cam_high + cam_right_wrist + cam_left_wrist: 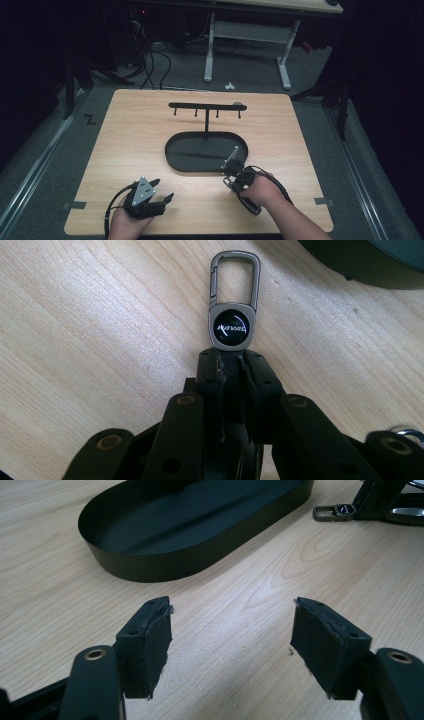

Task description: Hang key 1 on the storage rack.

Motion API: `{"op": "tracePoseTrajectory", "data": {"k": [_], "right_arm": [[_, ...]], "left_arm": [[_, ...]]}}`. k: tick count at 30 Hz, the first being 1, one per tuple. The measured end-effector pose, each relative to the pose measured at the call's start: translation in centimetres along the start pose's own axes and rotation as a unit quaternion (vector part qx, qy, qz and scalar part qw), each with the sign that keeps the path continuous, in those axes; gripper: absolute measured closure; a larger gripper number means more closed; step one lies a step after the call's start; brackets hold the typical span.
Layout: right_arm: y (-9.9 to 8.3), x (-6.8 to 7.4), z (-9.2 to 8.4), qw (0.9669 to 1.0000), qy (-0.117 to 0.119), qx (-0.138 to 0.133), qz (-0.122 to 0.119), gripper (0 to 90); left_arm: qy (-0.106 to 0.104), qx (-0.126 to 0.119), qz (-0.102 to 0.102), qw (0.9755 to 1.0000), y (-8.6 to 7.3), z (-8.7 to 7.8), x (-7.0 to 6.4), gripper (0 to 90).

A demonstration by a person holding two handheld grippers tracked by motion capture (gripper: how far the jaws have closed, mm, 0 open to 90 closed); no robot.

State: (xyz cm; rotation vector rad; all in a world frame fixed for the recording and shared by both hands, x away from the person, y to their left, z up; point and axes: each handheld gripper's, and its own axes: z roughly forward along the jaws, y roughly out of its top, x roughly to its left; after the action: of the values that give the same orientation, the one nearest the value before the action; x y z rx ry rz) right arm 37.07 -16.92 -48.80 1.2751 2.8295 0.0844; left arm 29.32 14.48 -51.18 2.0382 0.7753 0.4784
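A light wooden worktop (130,135) carries a black oval tray (177,159) at frame centre and a metal keychain (233,310) beside it.

The left tool (159,189) sits low at the frame's lower left, its pads (155,650) wide apart. The right tool (231,169), lower right of centre, has its pads (227,377) pressed together.

This is looking like a lab or recording workspace rather than a home; a light wooden tabletop (125,150) is sitting on grey carpeted floor (45,165) in a darkened room; black cables (150,65) are trailing across the floor behind it; a white metal desk frame (285,65) is standing farther back; tape marks (90,119) are showing on the carpet.
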Motion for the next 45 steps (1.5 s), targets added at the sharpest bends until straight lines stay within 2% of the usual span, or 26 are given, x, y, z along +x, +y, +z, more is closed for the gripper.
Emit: {"op": "tracePoseTrajectory", "data": {"k": [7,11,13,15,20,22,23,24,25,29,37,45], "right_arm": [[-0.3,0.0,0.0,0.9999,0.001,-0.013,0.005,80.1],[-0.5,0.1,-0.4,0.9998,0.005,-0.01,0.014,80.2],[-0.6,-0.1,-0.7,0.9998,0.006,-0.017,-0.001,80.2],[-0.9,-0.2,-1.9,0.9998,0.009,-0.017,0.006,80.2],[-1.4,-0.4,-3.2,0.9997,0.001,-0.024,0.002,80.2],[-1.7,-0.5,-4.0,0.9995,0.004,-0.03,0.009,80.3],[-1.8,-0.4,-4.5,0.9994,0.004,-0.027,0.021,80.3],[-1.8,-0.4,-4.5,0.9994,0.004,-0.027,0.021,80.3],[-1.9,-0.6,-5.0,0.9992,0.002,-0.039,0.006,80.3],[-2.0,-0.5,-6.1,0.9987,0.001,-0.05,0.012,80.3],[-2.1,-0.8,-7.3,0.9978,-0.004,-0.066,0.009,80.3],[-1.9,-1.2,-8.6,0.996,-0.005,-0.087,0.019,80.3]], "left_arm": [[-0.002,0.004,0.003,1.0,0.0,0.2,-0.1,33.1],[-0.002,0.003,0.002,1.0,-0.1,0.2,-0.1,33.1],[-0.003,0.004,0.0,1.0,-0.1,0.2,-0.1,33.1],[-0.004,0.006,0.003,1.0,-0.1,0.2,-0.1,33.1],[-0.005,0.007,0.006,0.9999,-0.1,0.3,-0.1,33.1],[-0.006,0.007,0.006,0.9999,-0.1,0.3,-0.1,33.1],[-0.006,0.007,0.006,0.9999,-0.1,0.3,-0.1,33.1],[-0.006,0.007,0.006,0.9999,-0.1,0.3,-0.1,33.1],[-0.007,0.007,0.006,0.9999,-0.1,0.3,-0.1,33.1],[-0.008,0.007,0.006,0.9999,-0.1,0.3,-0.2,33.1],[-0.007,0.007,0.006,0.9999,-0.2,0.1,-0.2,33.2],[-0.002,0.009,0.003,1.0,-0.5,-0.3,-0.1,33.2]]}}
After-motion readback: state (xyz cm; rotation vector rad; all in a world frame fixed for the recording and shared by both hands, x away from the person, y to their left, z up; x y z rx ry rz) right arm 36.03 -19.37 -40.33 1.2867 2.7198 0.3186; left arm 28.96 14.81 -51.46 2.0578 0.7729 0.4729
